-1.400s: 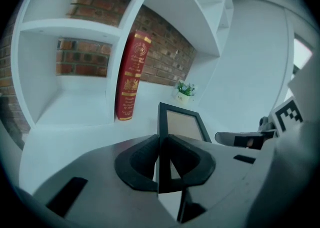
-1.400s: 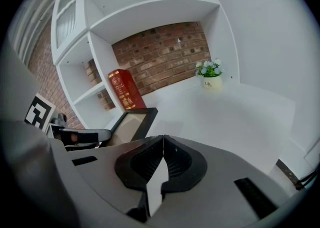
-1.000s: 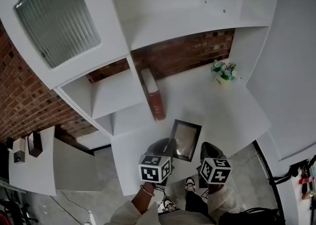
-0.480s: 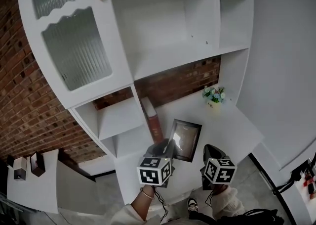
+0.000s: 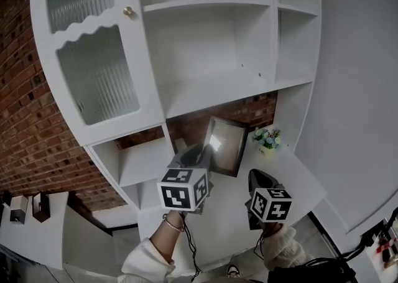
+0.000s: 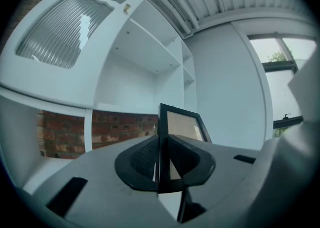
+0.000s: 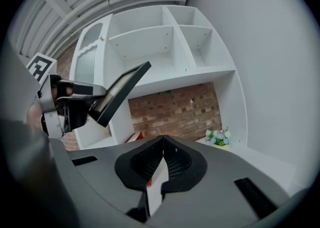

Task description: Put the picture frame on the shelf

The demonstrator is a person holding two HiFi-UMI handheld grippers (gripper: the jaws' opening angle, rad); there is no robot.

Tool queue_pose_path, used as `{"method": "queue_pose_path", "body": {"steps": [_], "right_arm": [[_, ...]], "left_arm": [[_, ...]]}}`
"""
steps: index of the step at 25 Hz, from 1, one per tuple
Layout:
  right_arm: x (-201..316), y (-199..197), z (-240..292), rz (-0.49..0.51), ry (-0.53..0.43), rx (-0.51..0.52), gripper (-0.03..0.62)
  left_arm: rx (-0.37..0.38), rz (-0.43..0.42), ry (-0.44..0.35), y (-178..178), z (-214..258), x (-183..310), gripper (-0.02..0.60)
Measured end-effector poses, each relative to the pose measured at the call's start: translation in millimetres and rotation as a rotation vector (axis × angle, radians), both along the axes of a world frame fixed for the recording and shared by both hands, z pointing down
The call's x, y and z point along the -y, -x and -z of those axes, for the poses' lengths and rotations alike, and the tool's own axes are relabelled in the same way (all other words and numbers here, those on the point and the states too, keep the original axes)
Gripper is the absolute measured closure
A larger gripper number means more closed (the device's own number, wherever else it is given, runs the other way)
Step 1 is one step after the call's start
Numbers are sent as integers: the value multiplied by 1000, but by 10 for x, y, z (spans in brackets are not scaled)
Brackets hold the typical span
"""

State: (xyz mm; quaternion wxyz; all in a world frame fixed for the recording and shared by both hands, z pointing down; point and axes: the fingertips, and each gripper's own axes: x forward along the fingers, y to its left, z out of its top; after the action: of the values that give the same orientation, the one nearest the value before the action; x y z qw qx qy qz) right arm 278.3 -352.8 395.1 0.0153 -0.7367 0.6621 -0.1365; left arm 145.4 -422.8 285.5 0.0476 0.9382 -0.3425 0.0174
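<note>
The picture frame (image 5: 225,145) is black with a pale pane. It is off the counter and in front of the brick back wall, below the wide white shelf (image 5: 211,92). My left gripper (image 5: 204,156) is shut on the frame's left edge. In the left gripper view the frame (image 6: 182,124) stands upright, edge-on, between the pads of that gripper (image 6: 162,164). In the right gripper view the frame (image 7: 120,91) hangs tilted at upper left. My right gripper (image 5: 258,179) is lower right over the counter, its jaws (image 7: 162,159) shut with nothing in them.
A small pot of flowers (image 5: 267,139) stands on the white counter (image 5: 292,170) at the right. A red book (image 7: 135,136) leans by the divider. The ribbed-glass cabinet door (image 5: 93,70) is at upper left, above open cubbies (image 5: 143,157).
The left gripper has lifted the picture frame off the counter and raised it toward the shelf. The right gripper rose slightly. The head view has tilted up to show more shelves.
</note>
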Motion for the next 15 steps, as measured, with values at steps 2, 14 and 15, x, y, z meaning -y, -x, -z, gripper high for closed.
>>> {"method": "queue_pose_path", "body": {"steps": [2, 14, 15], "right_arm": [[94, -10, 54, 19, 1, -14, 569], [673, -112, 282, 122, 2, -45, 569], [731, -127, 309, 127, -3, -44, 569]], "left_arm": [[1, 19, -23, -8, 165, 93, 515], [37, 73, -101, -200, 831, 566, 515], [38, 77, -107, -220, 893, 616, 515]]}}
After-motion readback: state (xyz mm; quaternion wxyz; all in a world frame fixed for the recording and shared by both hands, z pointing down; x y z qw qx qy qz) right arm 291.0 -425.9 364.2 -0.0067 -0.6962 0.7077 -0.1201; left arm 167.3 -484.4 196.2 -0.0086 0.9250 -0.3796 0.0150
